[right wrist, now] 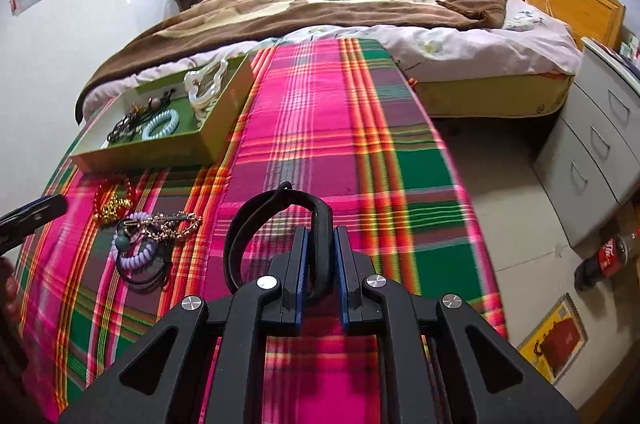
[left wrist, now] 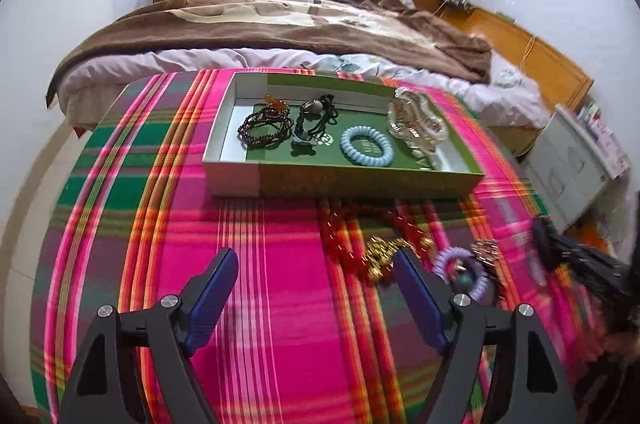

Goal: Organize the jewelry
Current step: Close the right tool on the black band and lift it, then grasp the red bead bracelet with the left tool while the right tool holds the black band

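A green box (left wrist: pixel 360 180) on the plaid cloth holds dark bead bracelets (left wrist: pixel 264 126), a blue coil hair tie (left wrist: pixel 367 145) and a clear chain (left wrist: pixel 416 122). My left gripper (left wrist: pixel 316 272) is open and empty in front of it. To its right lie a red bead string (left wrist: pixel 340 238), a gold piece (left wrist: pixel 380 252) and a purple coil tie (left wrist: pixel 464 270). My right gripper (right wrist: pixel 320 244) is shut on a black band (right wrist: pixel 322 248) held above the cloth. The loose pile (right wrist: pixel 148 236) and the box (right wrist: pixel 168 144) lie to its left.
The table's plaid cloth (right wrist: pixel 340 128) ends at a bed (right wrist: pixel 320 12) behind. White drawers (right wrist: pixel 600 144) and a cola bottle (right wrist: pixel 604 256) stand on the floor to the right. The other gripper's tip (right wrist: pixel 32 216) shows at the left edge.
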Demonstrator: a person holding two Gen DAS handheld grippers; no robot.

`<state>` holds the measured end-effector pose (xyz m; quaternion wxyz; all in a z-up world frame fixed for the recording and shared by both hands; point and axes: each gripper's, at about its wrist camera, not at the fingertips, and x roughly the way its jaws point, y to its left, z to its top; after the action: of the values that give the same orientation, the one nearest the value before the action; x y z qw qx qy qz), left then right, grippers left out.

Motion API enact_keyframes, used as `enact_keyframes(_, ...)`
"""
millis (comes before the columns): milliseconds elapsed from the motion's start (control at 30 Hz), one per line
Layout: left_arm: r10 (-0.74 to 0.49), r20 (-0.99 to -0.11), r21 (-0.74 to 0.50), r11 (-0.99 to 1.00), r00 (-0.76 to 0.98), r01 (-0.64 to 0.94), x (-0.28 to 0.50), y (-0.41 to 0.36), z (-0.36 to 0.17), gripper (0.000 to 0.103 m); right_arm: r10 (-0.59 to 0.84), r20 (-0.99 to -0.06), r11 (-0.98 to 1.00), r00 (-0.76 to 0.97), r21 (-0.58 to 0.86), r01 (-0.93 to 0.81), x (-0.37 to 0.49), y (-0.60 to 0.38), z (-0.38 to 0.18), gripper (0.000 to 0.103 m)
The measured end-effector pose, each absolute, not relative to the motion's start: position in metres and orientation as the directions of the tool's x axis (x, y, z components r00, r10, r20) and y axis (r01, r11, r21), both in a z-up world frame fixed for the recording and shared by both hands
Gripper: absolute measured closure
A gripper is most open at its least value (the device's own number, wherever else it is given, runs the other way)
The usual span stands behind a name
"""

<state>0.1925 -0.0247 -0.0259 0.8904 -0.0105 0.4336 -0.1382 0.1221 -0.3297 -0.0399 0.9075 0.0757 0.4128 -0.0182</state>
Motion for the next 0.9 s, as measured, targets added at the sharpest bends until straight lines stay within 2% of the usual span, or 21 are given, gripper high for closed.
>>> enact_keyframes(133, -0.236, -0.784, -0.129, 0.966, 0.573, 0.222, 0.210, -0.031, -0.033, 0.024, 0.041, -0.738, 0.986, 0.673, 0.139, 0.093, 0.120, -0.332, -0.035, 0.090)
enact_keyframes(167, -0.225, -0.789, -0.119, 0.969, 0.571, 0.217, 0.213, -0.033, -0.035, 0.025, 0.046, -0.735, 0.986, 0.676, 0.144, 0.089, 0.120, -0.332, -0.034, 0.090)
enact_keyframes(267, -0.184, -0.815, -0.081, 0.975, 0.549, 0.207, 0.224, -0.039, -0.044, 0.037, 0.057, -0.731, 0.985, 0.680, 0.151, 0.080, 0.122, -0.332, -0.033, 0.090)
enact_keyframes(467, -0.173, -0.824, -0.052, 0.971, 0.539, 0.232, 0.229, -0.048, -0.050, 0.038, 0.073, -0.726, 0.985, 0.684, 0.161, 0.065, 0.125, -0.331, -0.034, 0.090)
enact_keyframes(567, -0.132, -0.827, 0.000, 0.972, 0.547, 0.234, 0.232, -0.053, -0.051, 0.045, 0.078, -0.726, 0.985, 0.683, 0.163, 0.060, 0.127, -0.331, -0.034, 0.090)
enact_keyframes(667, -0.140, -0.826, 0.001, 0.968, 0.546, 0.250, 0.234, -0.058, -0.049, 0.054, 0.082, -0.727, 0.985, 0.682, 0.166, 0.058, 0.127, -0.331, -0.036, 0.090)
enact_keyframes(733, -0.152, -0.822, 0.010, 0.960, 0.549, 0.280, 0.231, -0.063, -0.049, 0.065, 0.085, -0.728, 0.984, 0.680, 0.168, 0.057, 0.128, -0.330, -0.037, 0.090)
enact_keyframes(800, -0.160, -0.820, 0.023, 0.950, 0.549, 0.312, 0.228, -0.070, -0.048, 0.082, 0.087, -0.729, 0.984, 0.679, 0.169, 0.056, 0.128, -0.330, -0.038, 0.090)
enact_keyframes(867, -0.165, -0.822, 0.032, 0.942, 0.545, 0.334, 0.225, -0.076, -0.047, 0.091, 0.086, -0.729, 0.984, 0.679, 0.170, 0.058, 0.128, -0.330, -0.037, 0.090)
enact_keyframes(900, -0.163, -0.822, 0.038, 0.940, 0.546, 0.338, 0.224, -0.078, -0.047, 0.092, 0.086, -0.729, 0.984, 0.679, 0.170, 0.058, 0.128, -0.330, -0.037, 0.090)
